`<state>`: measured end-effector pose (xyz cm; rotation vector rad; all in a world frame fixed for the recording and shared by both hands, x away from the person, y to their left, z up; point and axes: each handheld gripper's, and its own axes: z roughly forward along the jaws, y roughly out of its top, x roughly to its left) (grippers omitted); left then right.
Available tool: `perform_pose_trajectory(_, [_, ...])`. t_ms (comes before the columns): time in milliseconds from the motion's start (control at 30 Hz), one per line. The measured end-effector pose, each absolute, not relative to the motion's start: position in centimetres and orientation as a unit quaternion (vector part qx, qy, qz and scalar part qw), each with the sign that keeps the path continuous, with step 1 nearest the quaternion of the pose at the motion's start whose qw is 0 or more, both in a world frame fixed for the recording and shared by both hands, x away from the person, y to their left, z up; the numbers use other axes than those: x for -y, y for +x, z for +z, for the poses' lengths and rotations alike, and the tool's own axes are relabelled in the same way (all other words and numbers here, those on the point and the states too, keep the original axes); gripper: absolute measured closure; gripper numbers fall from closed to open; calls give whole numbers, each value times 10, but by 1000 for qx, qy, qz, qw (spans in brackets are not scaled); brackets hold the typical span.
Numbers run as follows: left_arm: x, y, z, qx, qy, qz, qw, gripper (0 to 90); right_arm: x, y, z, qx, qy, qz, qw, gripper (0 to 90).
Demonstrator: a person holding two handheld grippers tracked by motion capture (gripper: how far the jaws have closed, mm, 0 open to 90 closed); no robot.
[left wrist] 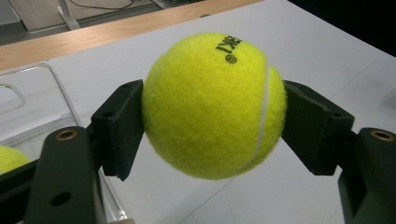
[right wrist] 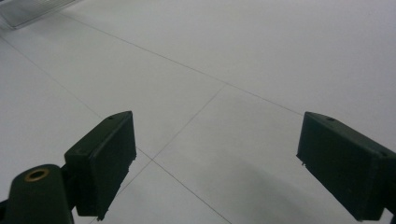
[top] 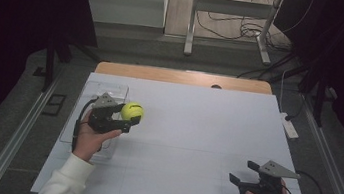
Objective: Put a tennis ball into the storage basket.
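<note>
Left gripper view: fuzzy yellow-green tennis ball (left wrist: 212, 105), white seam, black lettering

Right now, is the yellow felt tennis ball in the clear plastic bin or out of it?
Out. The yellow felt tennis ball is clamped in the left gripper, just right of the clear plastic bin.

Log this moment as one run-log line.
left gripper: shut on tennis ball | ball: above table, beside clear box | right gripper: open, holding nothing
</note>
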<state>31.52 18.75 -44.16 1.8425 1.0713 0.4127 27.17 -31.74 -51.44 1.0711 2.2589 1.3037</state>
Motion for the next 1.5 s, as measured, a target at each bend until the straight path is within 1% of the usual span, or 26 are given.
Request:
perform_pose_trajectory(1100, [-216,315,-441,-471,727,182,465,273,318,272,-514,-791,376,456,161,118])
perform_pose_trajectory(1500, [-227,317,-444,-491,721,195,449,273,317,272,-515,-791,376,455,160,118])
